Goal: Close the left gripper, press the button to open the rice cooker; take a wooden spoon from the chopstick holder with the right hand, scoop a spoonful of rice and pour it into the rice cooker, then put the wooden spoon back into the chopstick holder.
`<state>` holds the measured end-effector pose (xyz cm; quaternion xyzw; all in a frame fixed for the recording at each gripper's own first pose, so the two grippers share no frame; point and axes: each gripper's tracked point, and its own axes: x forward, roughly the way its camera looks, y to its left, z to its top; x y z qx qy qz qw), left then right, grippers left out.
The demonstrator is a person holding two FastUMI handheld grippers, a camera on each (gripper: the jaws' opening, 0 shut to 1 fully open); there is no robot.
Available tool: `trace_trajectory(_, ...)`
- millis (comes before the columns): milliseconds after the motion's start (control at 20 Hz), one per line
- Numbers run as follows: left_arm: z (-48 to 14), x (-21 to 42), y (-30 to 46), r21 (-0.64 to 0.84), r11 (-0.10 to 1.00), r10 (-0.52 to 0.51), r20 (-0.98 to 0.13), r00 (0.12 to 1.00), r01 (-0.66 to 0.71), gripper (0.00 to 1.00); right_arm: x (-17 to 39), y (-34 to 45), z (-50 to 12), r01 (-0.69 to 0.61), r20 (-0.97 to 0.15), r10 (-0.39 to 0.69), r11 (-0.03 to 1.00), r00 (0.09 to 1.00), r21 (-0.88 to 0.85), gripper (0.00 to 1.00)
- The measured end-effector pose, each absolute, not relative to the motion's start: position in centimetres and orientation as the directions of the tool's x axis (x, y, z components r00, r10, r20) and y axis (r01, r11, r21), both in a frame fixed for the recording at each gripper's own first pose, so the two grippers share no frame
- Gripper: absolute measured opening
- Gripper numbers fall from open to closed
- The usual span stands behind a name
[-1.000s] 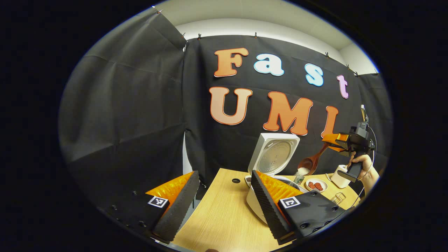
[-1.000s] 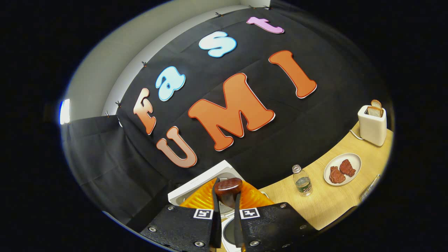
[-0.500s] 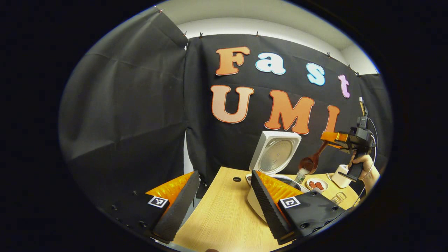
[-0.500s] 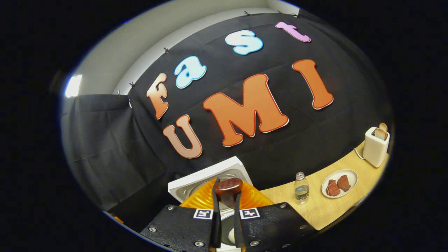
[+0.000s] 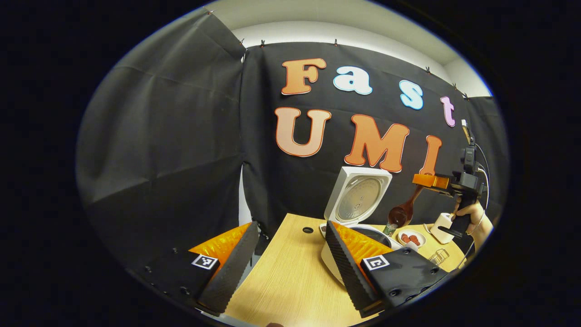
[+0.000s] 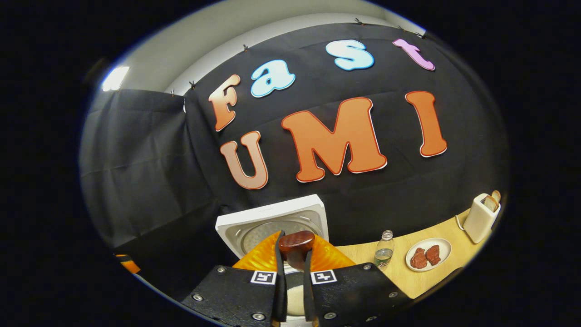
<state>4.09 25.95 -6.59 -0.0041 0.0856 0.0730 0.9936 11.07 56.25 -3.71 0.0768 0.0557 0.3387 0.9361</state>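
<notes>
Left gripper (image 5: 286, 254): jaws stand wide apart with nothing between them; it hangs low over the near part of the wooden table (image 5: 290, 277), touching nothing that can be seen.
Left gripper's fingers (image 5: 229, 268): 2 ribbed pads, 1 at each side of the left gripper view, the right 1 overlapping the front of the rice cooker in the picture.
Right gripper (image 6: 292, 272): jaws drawn narrow, both fingers pressing on the handle of the wooden spoon (image 6: 296, 245), whose rounded handle end sticks up between the tips.
Right gripper from the left gripper view (image 5: 429, 180): held up in a person's hand (image 5: 470, 213) at the far right, above and to the right of the cooker.
Wooden spoon from the left gripper view (image 5: 404, 209): slants down from the right gripper, bowl lowest, the bowl hanging just above the cooker's right rim.
Rice cooker (image 5: 358, 218): white, lid raised upright toward the booth wall, pot open; in the right gripper view the lid (image 6: 272, 222) sits directly behind the fingers.
Rice: a pale patch (image 6: 295, 293) shows below between the right gripper's fingers; whether it lies in the pot I cannot tell for sure.
Bottle (image 6: 384, 254): clear, upright on the table right of the cooker.
Plate (image 6: 428, 254): white, holding 2 reddish pieces, right of the bottle.
Toaster (image 6: 481, 217): white, bread in its slots, at the table's far right.
</notes>
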Motion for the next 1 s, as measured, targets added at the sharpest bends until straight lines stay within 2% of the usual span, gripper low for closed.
trace_trajectory(200,-7.1,3.7,25.7,0.009,0.989,0.147,-0.183,0.972,-0.148,1.00,10.0,56.6,-3.8,-0.654,-0.052,0.664,0.745,0.746,0.132,0.13)
trace_trajectory(500,-6.6,3.6,24.6,-0.009,0.988,0.151,-0.173,0.973,-0.155,1.00,9.8,54.0,-3.5,-0.645,-0.056,0.670,0.732,0.740,0.220,0.13)
trace_trajectory(1000,-5.0,5.4,18.8,-0.015,0.991,0.132,-0.128,0.983,-0.135,1.00,12.4,39.9,-2.4,-0.542,-0.042,0.575,0.790,0.817,0.287,0.13)
